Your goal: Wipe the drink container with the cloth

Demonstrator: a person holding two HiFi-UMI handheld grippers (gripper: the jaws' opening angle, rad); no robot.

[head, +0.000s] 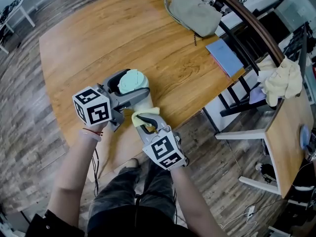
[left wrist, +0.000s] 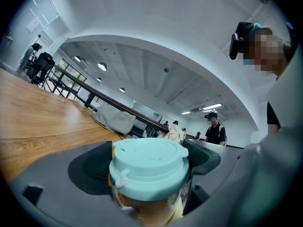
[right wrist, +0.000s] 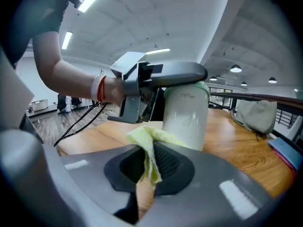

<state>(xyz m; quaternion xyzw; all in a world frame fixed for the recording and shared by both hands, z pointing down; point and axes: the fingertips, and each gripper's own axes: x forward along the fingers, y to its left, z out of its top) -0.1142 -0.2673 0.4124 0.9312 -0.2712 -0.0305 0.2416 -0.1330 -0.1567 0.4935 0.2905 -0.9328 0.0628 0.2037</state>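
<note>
A cream drink container (head: 140,97) with a mint-green lid (head: 132,81) stands near the front edge of the wooden table (head: 123,33). My left gripper (head: 129,90) is shut on it just under the lid; in the left gripper view the lid (left wrist: 149,161) sits between the black pads. My right gripper (head: 144,120) is shut on a yellow cloth (head: 143,114), which presses against the container's near side. In the right gripper view the cloth (right wrist: 149,145) hangs between the pads, touching the container (right wrist: 185,113).
A grey-green bag (head: 192,11) lies at the table's far right and a blue notebook (head: 225,56) at its right edge. A second table (head: 291,127) with a pale cloth heap (head: 281,80) stands right of a chair. People stand in the background.
</note>
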